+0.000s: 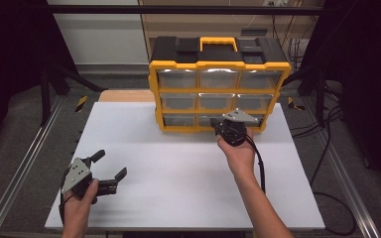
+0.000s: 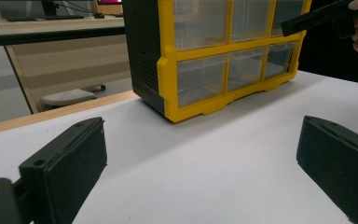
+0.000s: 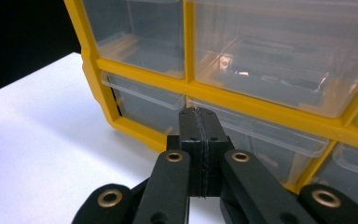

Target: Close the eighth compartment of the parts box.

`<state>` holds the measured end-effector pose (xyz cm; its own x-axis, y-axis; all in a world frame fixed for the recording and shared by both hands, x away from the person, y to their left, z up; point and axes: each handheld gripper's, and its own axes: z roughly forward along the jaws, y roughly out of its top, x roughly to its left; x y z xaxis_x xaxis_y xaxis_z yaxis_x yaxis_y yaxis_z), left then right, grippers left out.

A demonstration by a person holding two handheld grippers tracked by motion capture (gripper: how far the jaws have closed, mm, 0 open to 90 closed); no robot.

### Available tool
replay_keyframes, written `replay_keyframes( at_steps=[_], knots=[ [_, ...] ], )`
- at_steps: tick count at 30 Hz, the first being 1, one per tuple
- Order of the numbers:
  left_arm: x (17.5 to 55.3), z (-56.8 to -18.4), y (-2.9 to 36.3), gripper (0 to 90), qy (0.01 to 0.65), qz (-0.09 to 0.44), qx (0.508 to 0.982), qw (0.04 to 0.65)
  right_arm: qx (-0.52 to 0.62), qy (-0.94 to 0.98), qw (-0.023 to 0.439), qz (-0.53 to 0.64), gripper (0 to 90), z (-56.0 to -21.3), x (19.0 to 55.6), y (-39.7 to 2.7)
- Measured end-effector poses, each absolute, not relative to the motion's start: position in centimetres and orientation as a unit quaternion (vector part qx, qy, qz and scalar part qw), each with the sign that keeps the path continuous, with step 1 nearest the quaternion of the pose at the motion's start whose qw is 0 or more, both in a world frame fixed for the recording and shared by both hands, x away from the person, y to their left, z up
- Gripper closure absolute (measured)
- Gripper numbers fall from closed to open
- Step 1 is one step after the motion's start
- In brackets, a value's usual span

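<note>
Right gripper [image 3: 199,122], jaws pressed together empty, at centre frame against bottom drawer [image 3: 261,135] of organiser [image 1: 219,89]; may slip off lip. Left gripper [image 1: 110,171], lower left, jaws wide, idle.

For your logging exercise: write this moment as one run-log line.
right gripper: shut, empty, at bottom-row drawer of drawer cabinet | left gripper: open, empty, over table
</note>
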<state>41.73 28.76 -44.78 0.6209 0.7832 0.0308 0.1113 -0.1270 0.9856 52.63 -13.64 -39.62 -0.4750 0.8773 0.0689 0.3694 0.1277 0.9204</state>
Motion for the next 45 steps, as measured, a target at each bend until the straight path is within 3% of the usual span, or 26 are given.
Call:
replay_keyframes(
  at_steps=[33,38,41,45],
  knots=[
    [41.8,-44.9,28.8,1.6,0.325,0.291,0.692,0.575,0.436,0.687,0.278,0.510,89.5,-37.8,50.7,-16.2],
    [41.8,-44.9,28.8,1.6,0.325,0.289,0.692,0.576,0.433,0.683,0.278,0.518,71.6,-37.8,50.3,-16.7],
    [41.8,-44.9,28.9,1.6,0.328,0.289,0.689,0.578,0.434,0.684,0.274,0.518,50.8,-37.8,50.0,-16.8],
    [41.8,-44.9,29.1,1.6,0.333,0.289,0.685,0.580,0.433,0.686,0.262,0.523,33.5,-37.7,49.6,-16.9]
  ],
)
